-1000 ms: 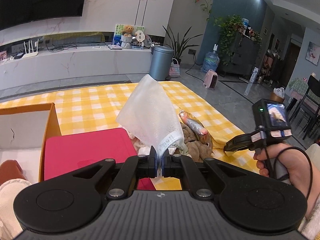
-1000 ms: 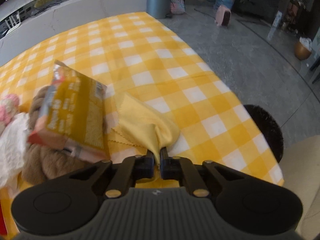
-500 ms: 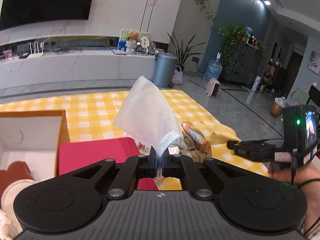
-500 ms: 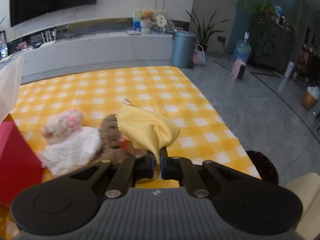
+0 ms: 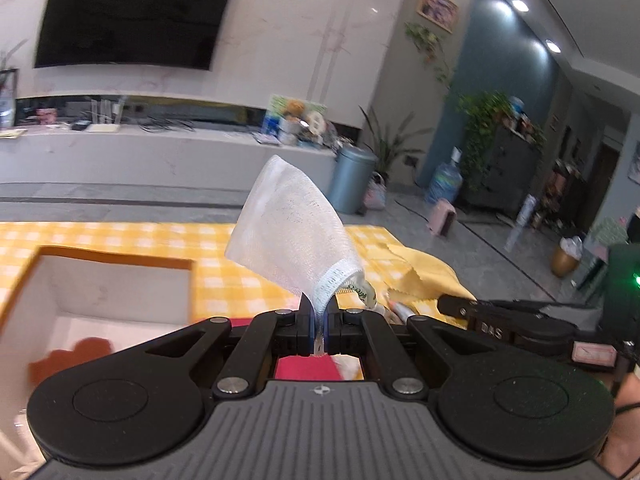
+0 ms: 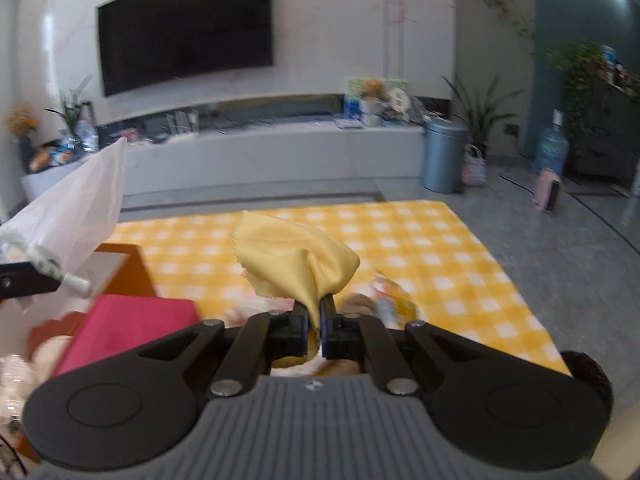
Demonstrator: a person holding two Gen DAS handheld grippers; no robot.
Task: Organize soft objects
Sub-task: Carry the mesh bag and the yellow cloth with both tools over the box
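A: How are the two claws posed?

B: Both are tilted gently downward over the bench (image 6: 440, 248), which is covered in a yellow-and-white check cloth. The left claw (image 5: 319, 320) is clamped tight on the hemmed corner of a white mesh cloth (image 5: 292, 236), which is held up ahead of the fingers. The right claw (image 6: 315, 316) is pinched closed on a yellow cloth (image 6: 296, 260) with a zigzag edge, bunched just above its tips.

A: Where is one claw seen relative to the other?

B: From the left view, the right claw (image 5: 456, 305) is seen close on the right, level and pointing leftward, with part of a hand (image 5: 624, 432) behind it.

A: What lies near the left claw?

B: An open orange box (image 5: 116, 264) with a pale interior is seen ahead and to its left; a red block (image 5: 308, 368) lies directly beneath the fingers.

A: Can any writing be read?

B: Letters resembling "DAS" are seen on the right claw's finger. A printed tag on the white cloth's hem is too blurred to be read.
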